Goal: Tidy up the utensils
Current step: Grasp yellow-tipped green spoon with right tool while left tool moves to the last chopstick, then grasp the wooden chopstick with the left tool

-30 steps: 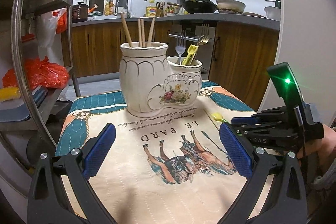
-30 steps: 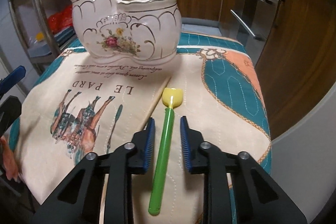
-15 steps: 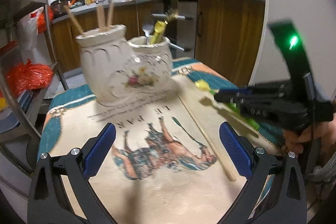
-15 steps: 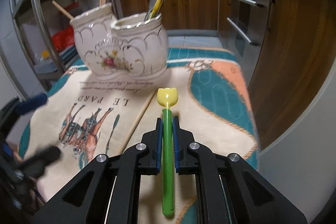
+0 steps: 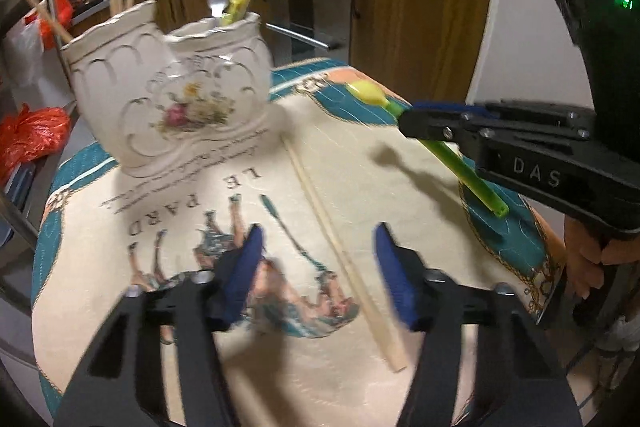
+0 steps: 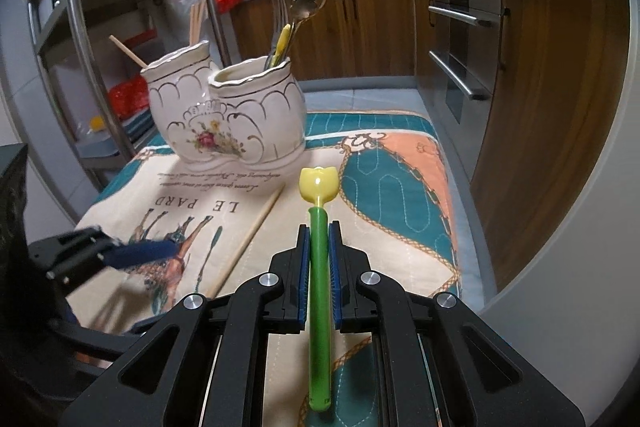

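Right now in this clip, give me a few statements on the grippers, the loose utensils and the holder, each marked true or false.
1. The right gripper is shut on the green-handled spoon. True.
2. The spoon lies flat on the cloth. False: it is lifted, casting a shadow below it in the left wrist view.
3. The left gripper holds the wooden chopstick. False: its jaws have just been closing, but the chopstick lies on the tablecloth between them, with the pads clear of it.
4. The ceramic holder has two joined compartments, both with utensils in them. True.
5. The holder lies tipped over. False: it stands upright.
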### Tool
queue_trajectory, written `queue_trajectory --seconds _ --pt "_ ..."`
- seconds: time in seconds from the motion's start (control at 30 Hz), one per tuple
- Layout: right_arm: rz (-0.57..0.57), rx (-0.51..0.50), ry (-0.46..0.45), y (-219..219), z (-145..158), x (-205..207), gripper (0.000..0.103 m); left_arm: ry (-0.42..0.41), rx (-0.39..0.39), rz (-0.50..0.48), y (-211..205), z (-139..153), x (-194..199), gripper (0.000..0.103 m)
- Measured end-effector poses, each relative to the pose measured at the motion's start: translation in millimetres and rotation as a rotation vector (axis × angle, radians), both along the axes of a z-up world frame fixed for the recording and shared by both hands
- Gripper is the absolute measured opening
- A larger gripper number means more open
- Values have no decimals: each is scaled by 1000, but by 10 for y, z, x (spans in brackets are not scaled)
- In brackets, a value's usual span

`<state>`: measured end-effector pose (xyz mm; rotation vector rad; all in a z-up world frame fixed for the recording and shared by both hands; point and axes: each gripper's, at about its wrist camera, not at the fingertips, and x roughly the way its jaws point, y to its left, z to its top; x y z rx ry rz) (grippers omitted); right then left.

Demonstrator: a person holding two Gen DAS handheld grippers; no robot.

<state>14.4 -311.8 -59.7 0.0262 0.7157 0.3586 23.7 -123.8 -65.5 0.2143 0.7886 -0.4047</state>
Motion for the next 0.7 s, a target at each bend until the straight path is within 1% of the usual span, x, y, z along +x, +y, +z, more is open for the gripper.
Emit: queue_trajectory --seconds 0.03,0.07,0.1,0.23,0.43,0.5,0.63,0.7 --pt "1 1 -2 -5 3 -6 10 4 8 -8 -32 -15 -4 37" --pt "3 5 -3 -11 6 -11 10 9 20 -16 -62 -37 -12 34" --pt "5 6 -3 -16 6 -17 10 14 28 -22 -70 -47 -4 25" --pt "16 4 -4 1 1 -34 10 19 55 -32 -69 -40 -14 7" --pt "48 3 -7 71 -3 -58 10 27 87 -40 174 64 -38 6" --pt "59 2 -5 98 -8 -66 10 42 115 -47 294 81 -49 6" --pt "104 -13 20 204 -64 -69 10 72 156 -63 485 74 -79 6" --pt "125 -20 36 261 -99 -75 10 78 161 -50 591 76 -94 6"
